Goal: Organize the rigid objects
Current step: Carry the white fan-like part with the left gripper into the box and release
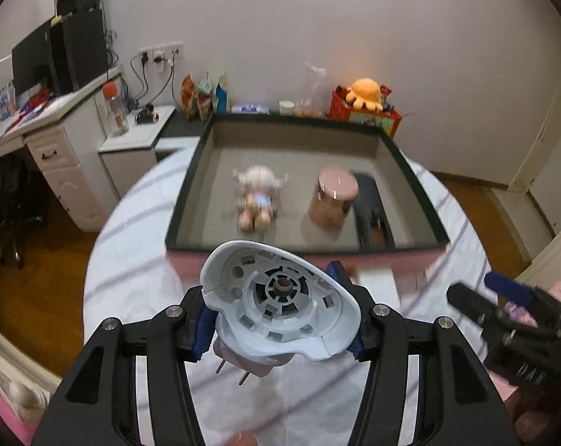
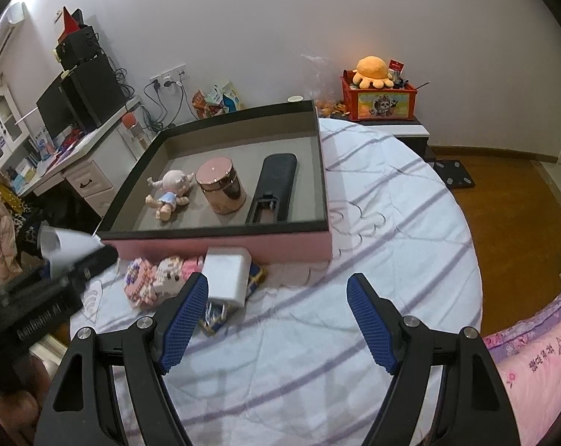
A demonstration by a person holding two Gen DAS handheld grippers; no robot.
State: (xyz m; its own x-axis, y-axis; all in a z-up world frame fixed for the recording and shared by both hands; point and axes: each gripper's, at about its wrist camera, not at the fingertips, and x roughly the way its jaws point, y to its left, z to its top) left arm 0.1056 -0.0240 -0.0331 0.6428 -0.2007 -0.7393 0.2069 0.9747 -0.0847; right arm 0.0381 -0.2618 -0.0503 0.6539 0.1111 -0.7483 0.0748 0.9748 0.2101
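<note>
Pale blue plug-in device (image 1: 280,308): clamped in left claw (image 1: 278,325), raised near the box (image 1: 191,186), presumably bound inside. Right claw (image 2: 278,319): apart, empty, over the bed (image 2: 392,223).

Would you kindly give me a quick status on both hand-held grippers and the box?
Left hand-held gripper shut on white plug-in device. Right hand-held gripper open, empty. Box holds doll, pink jar, black case. Nothing blocking.
</note>
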